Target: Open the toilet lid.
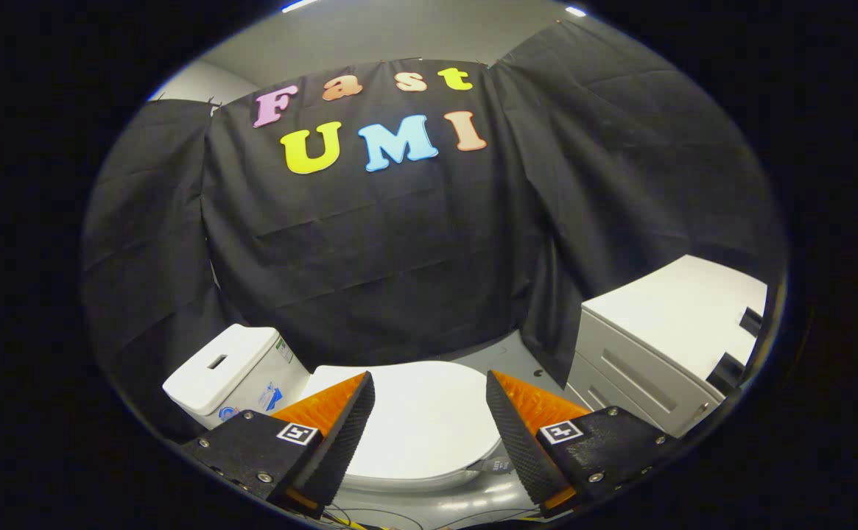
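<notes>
Black cloth [399, 258] hangs in creased panels as the booth's wall, with a pale ceiling [399, 37] and two strip lights above it. Below the cloth stands a white toilet [406, 478] on a grey floor [502, 361]. Its lid [421, 423] lies flat and closed over the bowl, smooth and glossy, with the rim of the seat showing as a thin band under its near edge. The tank [233, 372] sits off to the left of the lid, close against the cloth; it has a slot-shaped button on top and stickers on its side. To the right, apart from the toilet, is a white cabinet [664, 346] with a flat top, recessed drawer fronts and dark handles at its far end. The gripper [430, 394] hovers over the lid with its fingers spread wide apart and nothing held between them; the lid shows in the gap between the tips and reaches a little beyond them. Whether the fingers touch the lid cannot be told. Thin cables run across the floor just under the toilet's near side.
</notes>
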`<state>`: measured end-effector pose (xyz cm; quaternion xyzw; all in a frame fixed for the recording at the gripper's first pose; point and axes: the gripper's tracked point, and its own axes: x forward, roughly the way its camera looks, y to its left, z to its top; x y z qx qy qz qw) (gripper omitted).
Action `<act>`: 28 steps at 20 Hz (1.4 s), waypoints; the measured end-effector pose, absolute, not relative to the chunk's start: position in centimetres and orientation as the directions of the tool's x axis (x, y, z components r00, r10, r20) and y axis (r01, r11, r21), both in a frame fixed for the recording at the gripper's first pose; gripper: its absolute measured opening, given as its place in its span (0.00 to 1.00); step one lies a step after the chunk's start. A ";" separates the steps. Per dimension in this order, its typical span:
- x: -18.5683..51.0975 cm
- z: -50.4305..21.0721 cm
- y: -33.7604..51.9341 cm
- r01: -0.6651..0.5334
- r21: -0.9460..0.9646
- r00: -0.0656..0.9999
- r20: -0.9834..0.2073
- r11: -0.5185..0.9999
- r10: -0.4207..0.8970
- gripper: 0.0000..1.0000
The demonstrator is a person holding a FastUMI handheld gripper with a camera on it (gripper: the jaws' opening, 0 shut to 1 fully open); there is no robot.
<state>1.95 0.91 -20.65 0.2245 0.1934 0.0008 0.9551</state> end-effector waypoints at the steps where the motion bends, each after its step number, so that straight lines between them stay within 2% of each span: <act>1: 1.8 -21.5 1.3 0.089 0.468 0.917 -0.383 0.879 0.111 0.94; 13: -0.5 -32.6 0.5 0.303 0.614 0.819 -0.559 0.729 0.130 0.96; 25: -1.0 -36.0 1.5 0.414 0.734 0.795 -0.579 0.539 0.178 0.95; 28: -1.0 -36.8 2.4 0.435 0.783 0.793 -0.567 0.445 0.224 0.95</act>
